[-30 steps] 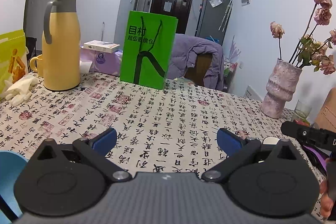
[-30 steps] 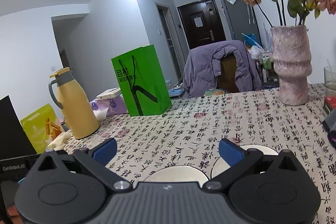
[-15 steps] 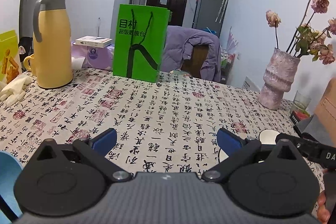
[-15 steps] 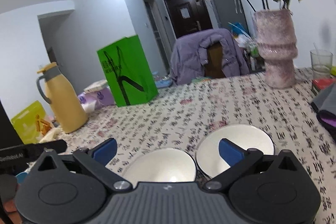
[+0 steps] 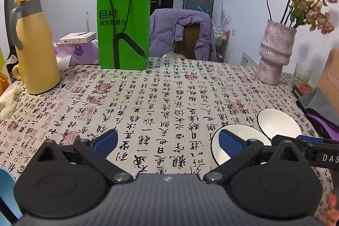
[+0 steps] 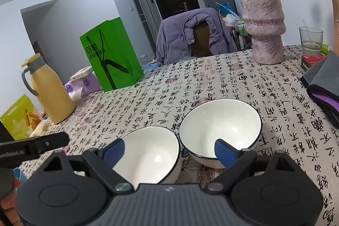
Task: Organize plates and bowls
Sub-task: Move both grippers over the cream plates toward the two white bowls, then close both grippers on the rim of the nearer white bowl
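Two white bowls with dark rims stand side by side, touching, on the calligraphy-print tablecloth. My right gripper [image 6: 169,151] hovers just over them with its jaws closing. Its left pad is at the near bowl's [image 6: 148,154] left rim and its right pad hangs inside the far bowl [image 6: 220,126]; neither pad presses on anything. In the left wrist view the near bowl [image 5: 239,132] is half hidden behind a finger and the far bowl [image 5: 277,122] lies beyond. My left gripper [image 5: 168,140] is open over bare cloth, left of the bowls, holding nothing.
A yellow thermos jug [image 5: 36,43] and a green paper bag [image 5: 122,31] stand at the back left, and a pink vase [image 5: 275,54] at the back right. A grey and purple cloth [image 6: 322,86] lies right of the bowls. A light-blue item [image 5: 6,192] shows at the lower left.
The left gripper swung right, bringing both bowls into its view. The right gripper sank and tipped down over the bowls, and its jaws narrowed slightly.
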`<act>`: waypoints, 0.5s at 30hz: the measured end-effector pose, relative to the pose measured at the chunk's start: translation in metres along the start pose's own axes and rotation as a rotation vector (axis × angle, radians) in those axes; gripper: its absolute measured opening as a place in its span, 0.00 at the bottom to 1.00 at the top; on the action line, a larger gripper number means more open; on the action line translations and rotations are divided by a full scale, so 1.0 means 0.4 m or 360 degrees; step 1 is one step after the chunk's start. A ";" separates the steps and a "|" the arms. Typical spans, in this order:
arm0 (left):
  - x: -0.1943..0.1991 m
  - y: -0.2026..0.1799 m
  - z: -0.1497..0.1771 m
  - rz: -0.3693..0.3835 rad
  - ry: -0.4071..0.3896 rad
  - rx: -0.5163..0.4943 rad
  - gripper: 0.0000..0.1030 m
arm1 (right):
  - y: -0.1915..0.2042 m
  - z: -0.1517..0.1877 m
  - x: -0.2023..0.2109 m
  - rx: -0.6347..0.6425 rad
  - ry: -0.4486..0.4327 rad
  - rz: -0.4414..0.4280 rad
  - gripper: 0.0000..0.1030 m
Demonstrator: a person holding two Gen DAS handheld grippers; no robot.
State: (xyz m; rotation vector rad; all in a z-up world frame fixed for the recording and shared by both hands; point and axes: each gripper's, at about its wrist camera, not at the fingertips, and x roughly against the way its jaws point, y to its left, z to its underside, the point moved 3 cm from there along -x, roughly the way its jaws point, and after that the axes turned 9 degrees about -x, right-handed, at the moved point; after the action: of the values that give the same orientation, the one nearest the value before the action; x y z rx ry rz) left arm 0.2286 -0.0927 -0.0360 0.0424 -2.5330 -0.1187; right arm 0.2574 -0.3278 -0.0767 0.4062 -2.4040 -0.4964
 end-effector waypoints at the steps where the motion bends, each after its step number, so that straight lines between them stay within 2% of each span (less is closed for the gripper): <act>1: -0.004 -0.004 -0.002 0.0004 0.0008 -0.0007 1.00 | -0.002 0.001 0.000 0.0002 0.0005 0.0002 0.84; 6: -0.024 -0.019 -0.014 0.0021 0.0059 -0.0049 1.00 | -0.006 0.009 -0.001 -0.0006 0.0042 -0.0007 0.61; 12: -0.052 -0.038 -0.021 0.0051 0.0137 -0.0090 1.00 | -0.003 0.025 -0.001 -0.0013 0.0079 0.0009 0.43; 15: -0.068 -0.051 -0.019 0.0060 0.0172 -0.0119 1.00 | 0.001 0.031 0.000 -0.0017 0.0088 0.0021 0.38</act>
State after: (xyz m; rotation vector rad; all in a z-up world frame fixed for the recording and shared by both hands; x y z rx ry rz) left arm 0.2555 -0.1119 -0.0471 -0.0281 -2.4183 -0.1907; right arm 0.2495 -0.3243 -0.0856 0.3940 -2.3485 -0.4862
